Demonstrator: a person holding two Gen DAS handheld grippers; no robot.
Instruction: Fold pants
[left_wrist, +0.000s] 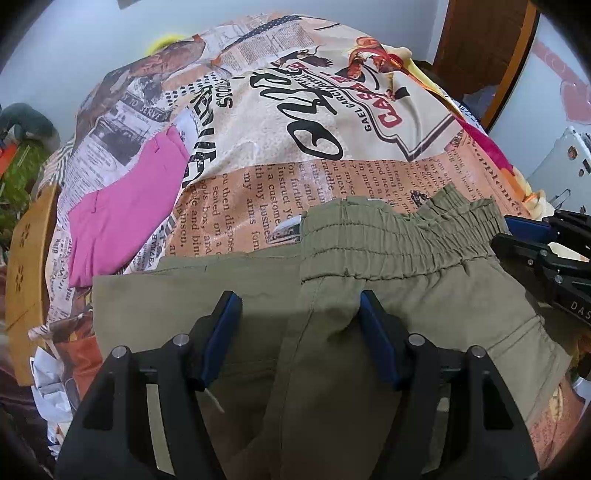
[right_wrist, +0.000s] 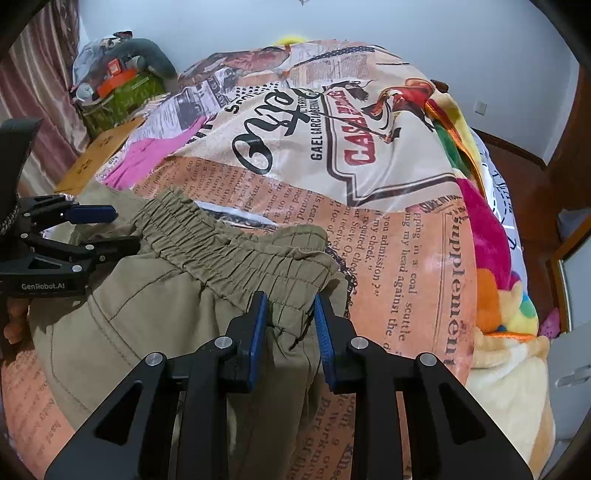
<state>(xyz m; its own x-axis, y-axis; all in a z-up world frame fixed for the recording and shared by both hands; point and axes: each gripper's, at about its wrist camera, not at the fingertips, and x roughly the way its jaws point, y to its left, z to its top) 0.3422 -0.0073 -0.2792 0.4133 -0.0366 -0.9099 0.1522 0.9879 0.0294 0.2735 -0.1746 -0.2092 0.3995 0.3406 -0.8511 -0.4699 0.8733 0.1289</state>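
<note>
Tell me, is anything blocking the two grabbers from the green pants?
Nothing visible is. The left gripper already has the olive pants between its open fingers, and the right gripper has the elastic waistband between its fingers. The pink garment lies off to the side.

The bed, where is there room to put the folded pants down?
The widest free patch of the printed cover is beyond the green pants, before the colorful blanket on the right. The left is crowded: pink clothes lie there, and the pants fill the near part under both grippers.
</note>
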